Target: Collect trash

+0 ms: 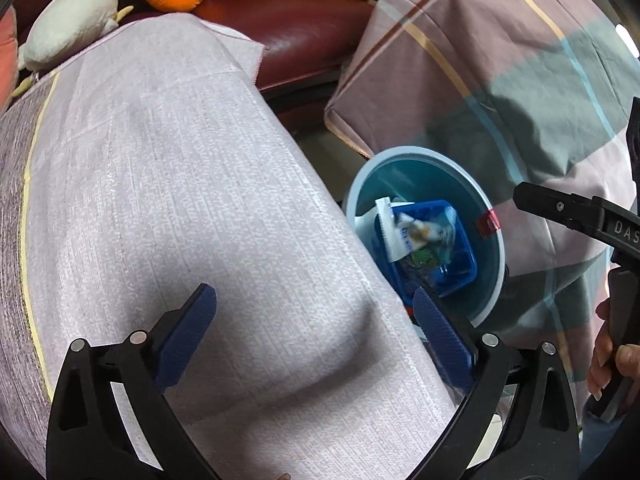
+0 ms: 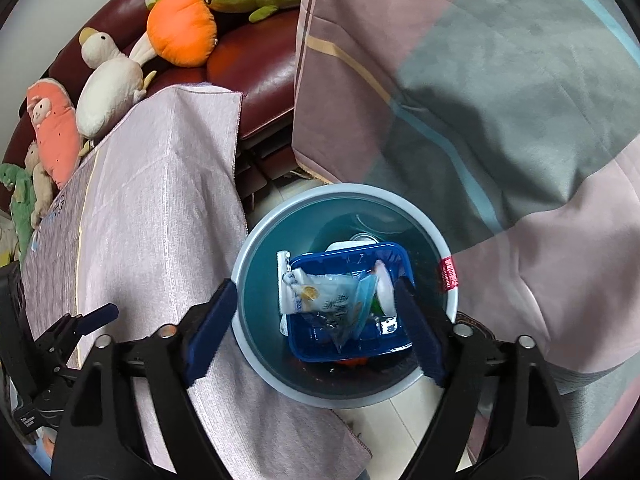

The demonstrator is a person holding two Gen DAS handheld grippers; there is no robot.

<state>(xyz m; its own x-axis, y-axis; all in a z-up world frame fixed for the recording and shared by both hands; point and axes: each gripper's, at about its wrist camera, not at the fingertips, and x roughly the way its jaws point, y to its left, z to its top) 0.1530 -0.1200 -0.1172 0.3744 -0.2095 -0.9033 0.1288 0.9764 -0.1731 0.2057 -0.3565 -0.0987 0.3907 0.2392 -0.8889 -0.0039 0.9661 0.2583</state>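
Note:
A round blue trash bin (image 2: 248, 268) stands on the floor between a cloth-covered table and a covered seat. Inside it lie a blue plastic tray (image 2: 348, 350), crumpled white and clear wrappers (image 2: 324, 296) and a can (image 2: 362, 237). My right gripper (image 2: 316, 332) hangs open and empty right above the bin. My left gripper (image 1: 316, 332) is open and empty over the pale tablecloth (image 1: 180, 200), left of the bin (image 1: 494, 272). The tray with wrappers (image 1: 424, 236) also shows in the left wrist view.
A dark red sofa (image 2: 256, 60) at the back holds several plush toys, among them an orange carrot (image 2: 180, 28) and a white duck (image 2: 108, 84). A plaid cloth (image 2: 500, 100) covers furniture on the right. Pale floor tiles (image 2: 412, 412) show beside the bin.

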